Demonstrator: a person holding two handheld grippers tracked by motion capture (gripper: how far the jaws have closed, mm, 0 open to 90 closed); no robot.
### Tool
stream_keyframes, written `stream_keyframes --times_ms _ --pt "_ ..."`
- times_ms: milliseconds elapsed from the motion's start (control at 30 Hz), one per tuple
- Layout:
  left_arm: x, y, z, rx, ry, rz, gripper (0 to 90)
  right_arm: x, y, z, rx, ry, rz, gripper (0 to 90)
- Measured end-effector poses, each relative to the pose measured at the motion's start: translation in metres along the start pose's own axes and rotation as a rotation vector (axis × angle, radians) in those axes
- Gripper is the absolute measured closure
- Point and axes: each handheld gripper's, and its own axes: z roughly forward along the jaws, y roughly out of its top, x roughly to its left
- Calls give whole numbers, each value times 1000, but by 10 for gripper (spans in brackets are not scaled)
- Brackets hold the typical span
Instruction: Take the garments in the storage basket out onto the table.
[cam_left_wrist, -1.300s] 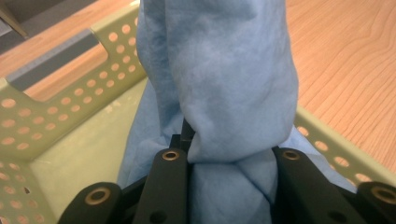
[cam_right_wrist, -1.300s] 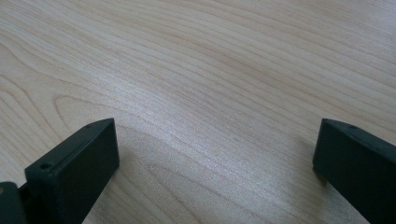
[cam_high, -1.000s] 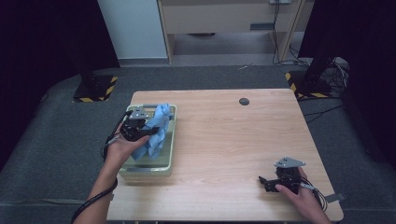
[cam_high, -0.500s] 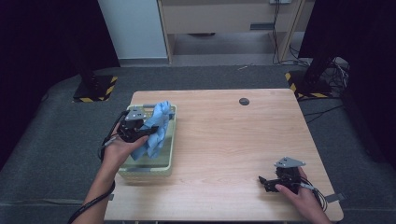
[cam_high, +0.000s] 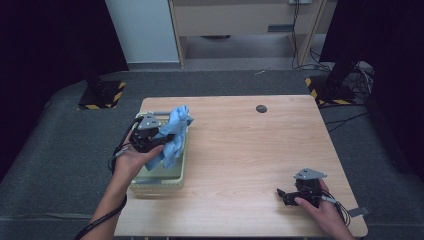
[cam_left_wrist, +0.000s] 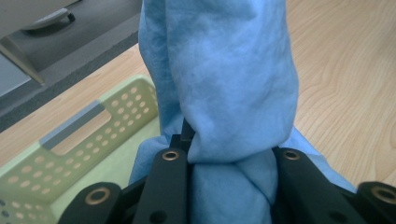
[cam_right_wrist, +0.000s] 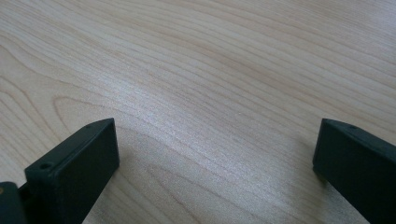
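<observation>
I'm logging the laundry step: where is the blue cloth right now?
In the high view the crumpled blue cloth is at the table's left side, clamped in the left gripper above the pale green perforated plastic basket.

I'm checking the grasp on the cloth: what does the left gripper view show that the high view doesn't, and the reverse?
Left gripper view alone: the black jaws pinching a bunched fold of the blue cloth, and the basket's perforated wall with its handle slot. High view alone: the right gripper low over the table's near right corner, and a small dark disc. Both: cloth, yellow-green basket, wooden tabletop.
</observation>
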Motion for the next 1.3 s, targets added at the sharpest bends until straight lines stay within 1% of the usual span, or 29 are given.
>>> stream_keyframes --times_ms 300,467,600,700,833,1033,1300 --pt "-16 18 7 -8 -28 38 745 0 0 0 0 0 0 5" --pt "-26 26 18 1 -45 57 746 0 0 0 0 2 -2 5" --pt "-34 32 24 -5 -61 70 745 0 0 0 1 2 -2 5" --pt "-39 37 27 2 -70 86 745 0 0 0 0 2 -2 5" --pt "-45 42 31 -4 -78 94 745 0 0 0 0 2 -3 5" --pt "-53 50 38 2 -93 116 745 0 0 0 0 2 -4 5" --pt "-68 57 52 4 -120 142 745 0 0 0 0 3 -5 5"
